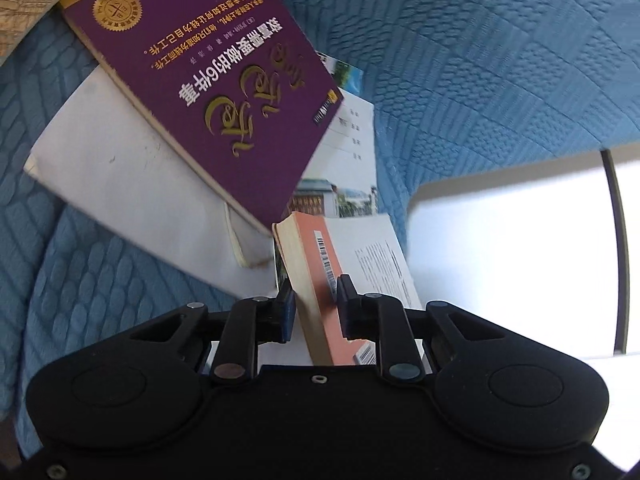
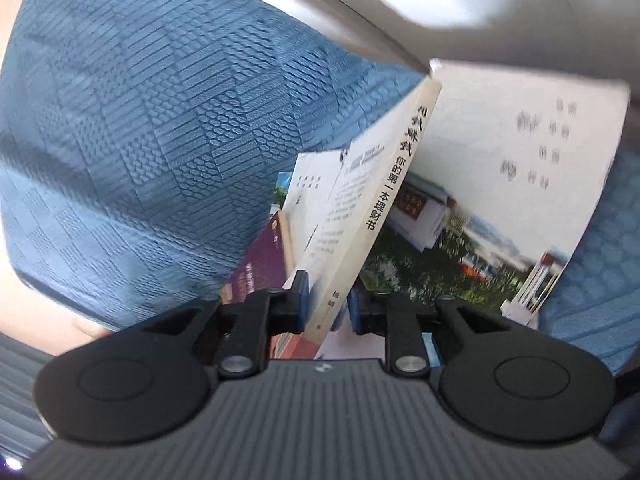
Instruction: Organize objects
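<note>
Books lie scattered on the blue quilted cover [image 1: 480, 60]. At far left, the purple book [image 1: 208, 76] rests tilted over a white booklet [image 1: 120, 176], well clear of the grip. Next, the left gripper [image 1: 314, 304] is clenched on the orange-backed book [image 1: 320, 280], pads on both faces near its page edge. The right gripper [image 2: 326, 300] grasps the same volume by its white spine [image 2: 384, 200], held edge-up. Lifting should go evenly, both hands level, so pages do not splay. Open quilt to the right offers room; the white ledge [image 1: 520, 240] bounds it.
</note>
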{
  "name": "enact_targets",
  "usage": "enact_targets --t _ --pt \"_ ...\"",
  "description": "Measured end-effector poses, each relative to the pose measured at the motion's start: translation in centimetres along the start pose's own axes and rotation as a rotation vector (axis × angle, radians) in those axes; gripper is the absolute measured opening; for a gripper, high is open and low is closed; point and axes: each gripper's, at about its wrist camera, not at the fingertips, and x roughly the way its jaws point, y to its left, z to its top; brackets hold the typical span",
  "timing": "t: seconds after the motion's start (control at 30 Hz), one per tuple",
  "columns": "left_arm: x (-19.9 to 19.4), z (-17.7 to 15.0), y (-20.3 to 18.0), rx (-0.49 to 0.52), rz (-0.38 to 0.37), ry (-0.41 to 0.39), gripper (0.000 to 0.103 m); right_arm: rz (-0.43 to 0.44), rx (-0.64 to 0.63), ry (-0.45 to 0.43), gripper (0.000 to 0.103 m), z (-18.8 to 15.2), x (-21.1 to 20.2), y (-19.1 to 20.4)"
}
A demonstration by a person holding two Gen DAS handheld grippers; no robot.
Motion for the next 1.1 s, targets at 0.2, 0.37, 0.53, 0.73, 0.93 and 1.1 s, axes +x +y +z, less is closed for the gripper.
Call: enact_targets --t 0.2,0.37,0.53,0.73,0.93,1.1 --pt "-3.7 -1.6 -0.8 0.080 -0.001 -0.021 0.018 -0.034 -0.108 -0.023 0.024 -1.2 -1.5 2.7" --pt "-7.1 -2.1 -2.7 0.167 -0.010 -0.046 0.018 0.007 -0.121 -0.040 0.025 -1.7 -3.5 4.3" --pt "-11.3 -2.1 -4.8 0.198 -0.064 -0.095 0.018 0.077 -0.161 -0.048 0.025 -1.0 -5.4 7.7" --pt "-17.2 -1.7 -7.2 0.241 -0.112 -0.190 0.018 0.162 -0.225 -0.025 0.025 -0.2 -6.3 12.7" --pt "-22.7 -0.6 -7.2 0.231 -0.139 -0.250 0.018 0.221 -0.305 0.014 0.025 -1.1 -6.4 17.1" --pt "-26.9 0.3 -6.4 0.227 -0.151 -0.293 0.018 0.275 -0.321 0.053 0.025 -2.5 -5.9 20.1"
